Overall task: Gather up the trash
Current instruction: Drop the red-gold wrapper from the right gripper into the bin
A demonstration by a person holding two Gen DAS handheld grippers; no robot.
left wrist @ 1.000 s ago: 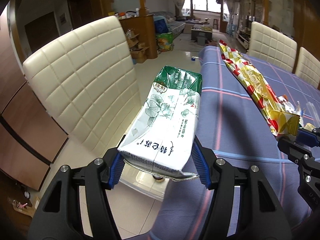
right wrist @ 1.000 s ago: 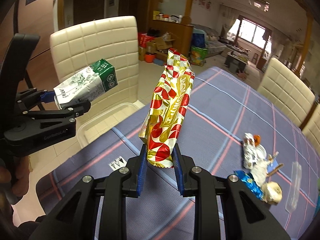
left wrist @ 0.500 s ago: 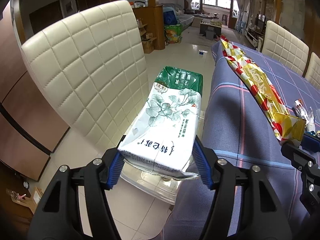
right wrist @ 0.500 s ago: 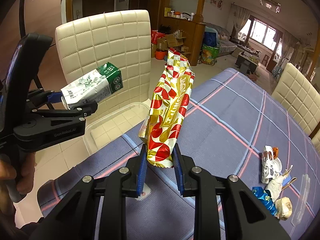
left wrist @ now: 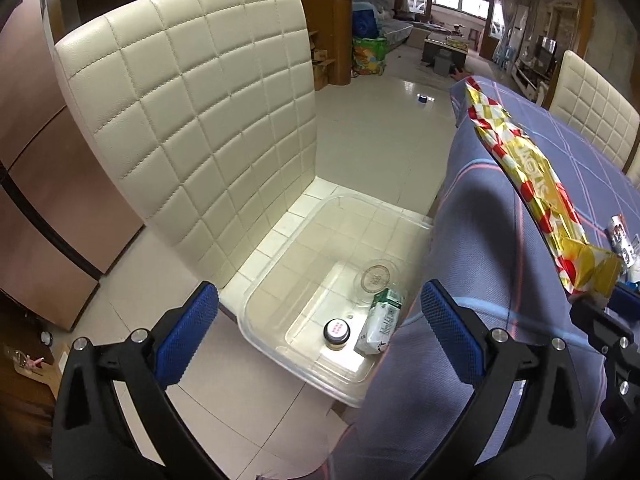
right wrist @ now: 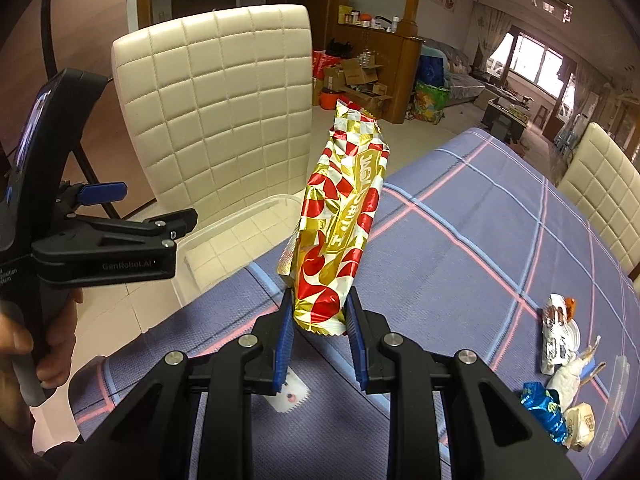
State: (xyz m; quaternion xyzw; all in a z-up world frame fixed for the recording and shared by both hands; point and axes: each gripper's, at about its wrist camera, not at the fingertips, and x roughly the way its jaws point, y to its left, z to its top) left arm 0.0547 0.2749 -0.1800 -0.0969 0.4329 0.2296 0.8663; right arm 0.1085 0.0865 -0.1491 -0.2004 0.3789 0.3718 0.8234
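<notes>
The left gripper is held above the clear plastic bin that stands on the seat of the cream chair, beside the bench. Its jaws are spread wide and nothing is held between them. A green and white carton is seen lying inside the bin, next to a small jar with a dark lid and a clear round lid.

The right gripper is kept over the bench edge, with its jaws closed on the lower end of a long gold and red snack wrapper, which stands up and leans a little. More trash is left in a small pile on the far right of the bench, well apart from the bin.

Probably the wrapper is to be dropped into the bin next. Some risks are judged here. The wrapper is long and light, so if it is released too early, near the bench edge, it may fall on the cloth or on the floor. The bin is also partly hidden under the hanging cloth, so the free opening is narrower on that side. The two grippers could be knocked together if the left one is not moved away first.
</notes>
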